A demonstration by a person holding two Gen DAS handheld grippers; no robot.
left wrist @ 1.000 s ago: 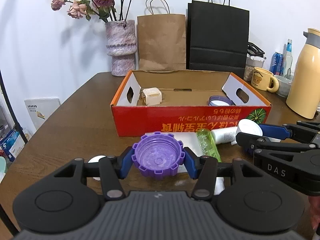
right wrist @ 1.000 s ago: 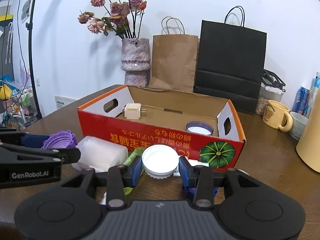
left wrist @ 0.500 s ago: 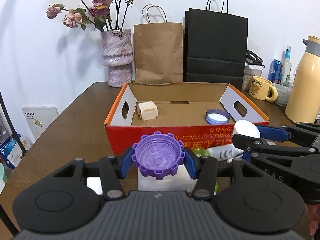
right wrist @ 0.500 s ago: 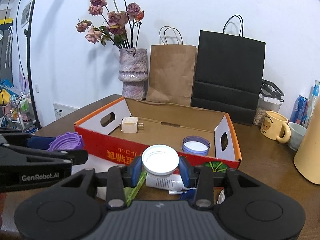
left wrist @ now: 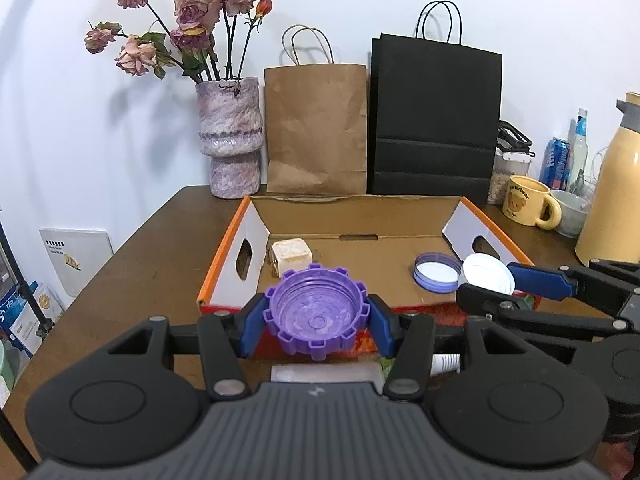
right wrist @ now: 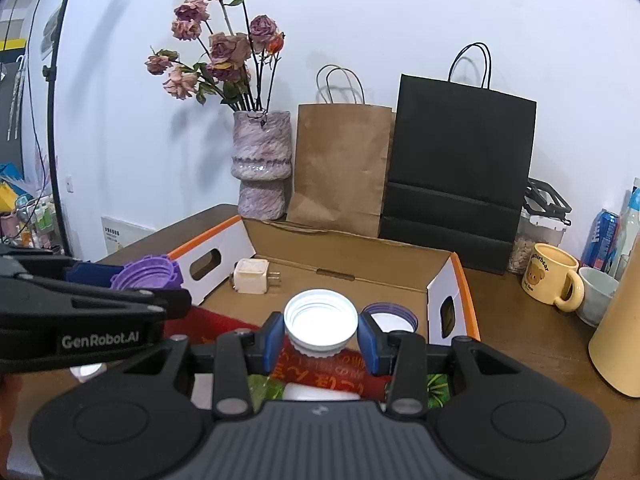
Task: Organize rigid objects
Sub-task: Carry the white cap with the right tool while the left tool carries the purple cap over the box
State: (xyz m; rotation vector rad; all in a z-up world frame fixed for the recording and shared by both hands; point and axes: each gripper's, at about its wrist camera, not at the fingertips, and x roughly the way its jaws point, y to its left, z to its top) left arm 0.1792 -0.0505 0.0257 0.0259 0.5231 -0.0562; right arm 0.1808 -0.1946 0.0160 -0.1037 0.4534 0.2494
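Note:
My left gripper (left wrist: 316, 318) is shut on a purple notched cap (left wrist: 316, 314), hollow side up, held over the near red wall of the cardboard box (left wrist: 360, 236). To its right, my right gripper (right wrist: 320, 334) is shut on a white screw cap (right wrist: 320, 320), also above the box's front edge; that cap (left wrist: 486, 278) shows in the left wrist view too. Inside the box lie a cream charger plug (right wrist: 252, 276) at the left and a lilac lid (left wrist: 436, 272) at the right. The purple cap (right wrist: 146, 272) appears at the left of the right wrist view.
A vase of dried roses (left wrist: 232, 136), a brown paper bag (left wrist: 316, 128) and a black bag (left wrist: 434, 120) stand behind the box. A yellow mug (left wrist: 524, 204), a small bowl, bottles and a cream thermos (left wrist: 612, 192) crowd the right. A white tube and packet lie in front of the box.
Both grippers have risen and moved forward with their caps, from in front of the box's red wall to above its front edge. The box interior now shows more fully.

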